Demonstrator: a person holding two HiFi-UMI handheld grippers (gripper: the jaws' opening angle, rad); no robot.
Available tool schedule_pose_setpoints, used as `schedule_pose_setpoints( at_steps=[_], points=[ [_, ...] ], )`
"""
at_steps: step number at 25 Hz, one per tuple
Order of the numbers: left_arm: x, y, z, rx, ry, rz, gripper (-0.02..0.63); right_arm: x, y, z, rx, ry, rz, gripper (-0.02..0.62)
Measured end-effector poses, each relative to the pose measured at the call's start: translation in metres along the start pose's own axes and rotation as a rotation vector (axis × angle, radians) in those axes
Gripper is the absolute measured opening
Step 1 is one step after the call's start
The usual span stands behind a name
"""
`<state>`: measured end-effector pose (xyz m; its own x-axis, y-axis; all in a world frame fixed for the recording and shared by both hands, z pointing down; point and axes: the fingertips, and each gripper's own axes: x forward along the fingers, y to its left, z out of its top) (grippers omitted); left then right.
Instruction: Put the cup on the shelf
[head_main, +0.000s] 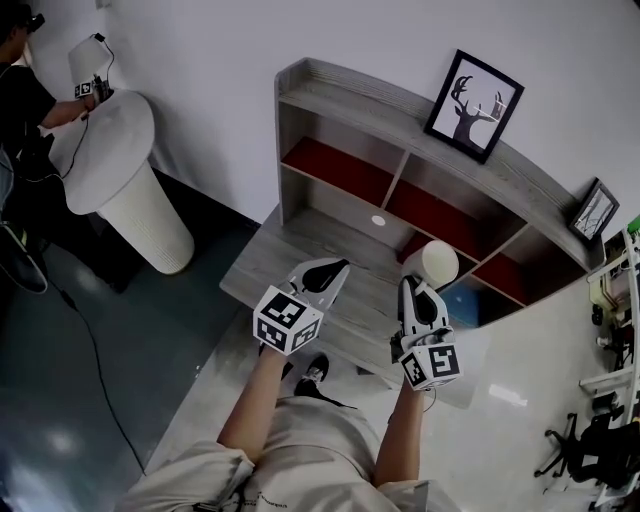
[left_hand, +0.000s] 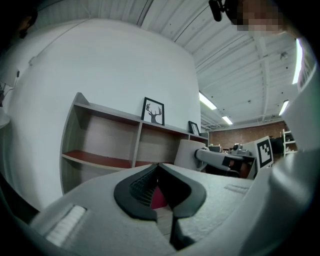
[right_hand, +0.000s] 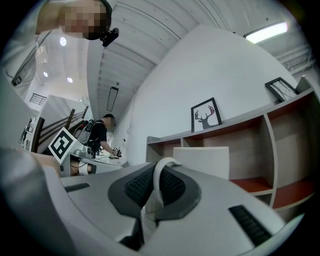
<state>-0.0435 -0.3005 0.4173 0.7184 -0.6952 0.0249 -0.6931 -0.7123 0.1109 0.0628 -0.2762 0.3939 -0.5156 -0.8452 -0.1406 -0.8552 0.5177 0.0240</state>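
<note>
Left gripper (head_main: 336, 268) jaws pressed together with nothing between them, over the desk (head_main: 262, 272). Right gripper (head_main: 421, 287) is beside it, pads pinched tight on the handle (right_hand: 159, 176) loop of the white cup (head_main: 432, 262). Cup sits just ahead of the right jaws, above the desk's far part and in front of the shelf (head_main: 375, 98), near its lower red compartments and on no board; deer picture (head_main: 473, 105) stands on the shelf top.

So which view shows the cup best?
The right gripper view: the cup fills the middle, its handle clamped between the jaws. The head view shows only its top; the left gripper view shows its side, small.
</note>
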Motion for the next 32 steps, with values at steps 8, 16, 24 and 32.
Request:
schedule_pose_setpoints(
  at_steps=[8, 16, 24, 32],
  points=[
    [0.044, 0.015, -0.002, 0.035, 0.049, -0.049, 0.009, 0.033, -0.042, -0.011, 0.015, 0.012, -0.038, 0.017],
    [0.084, 0.024, -0.011, 0.061, 0.087, -0.108, 0.009, 0.063, -0.080, -0.031, 0.039, 0.024, -0.078, 0.017],
    [0.123, 0.036, -0.010, 0.105, 0.114, -0.143, 0.011, 0.094, -0.115, -0.050, 0.003, 0.063, -0.110, 0.017],
    [0.155, 0.045, -0.005, 0.119, 0.089, -0.156, 0.011, 0.120, -0.132, -0.058, -0.018, 0.059, -0.109, 0.017]
  ],
)
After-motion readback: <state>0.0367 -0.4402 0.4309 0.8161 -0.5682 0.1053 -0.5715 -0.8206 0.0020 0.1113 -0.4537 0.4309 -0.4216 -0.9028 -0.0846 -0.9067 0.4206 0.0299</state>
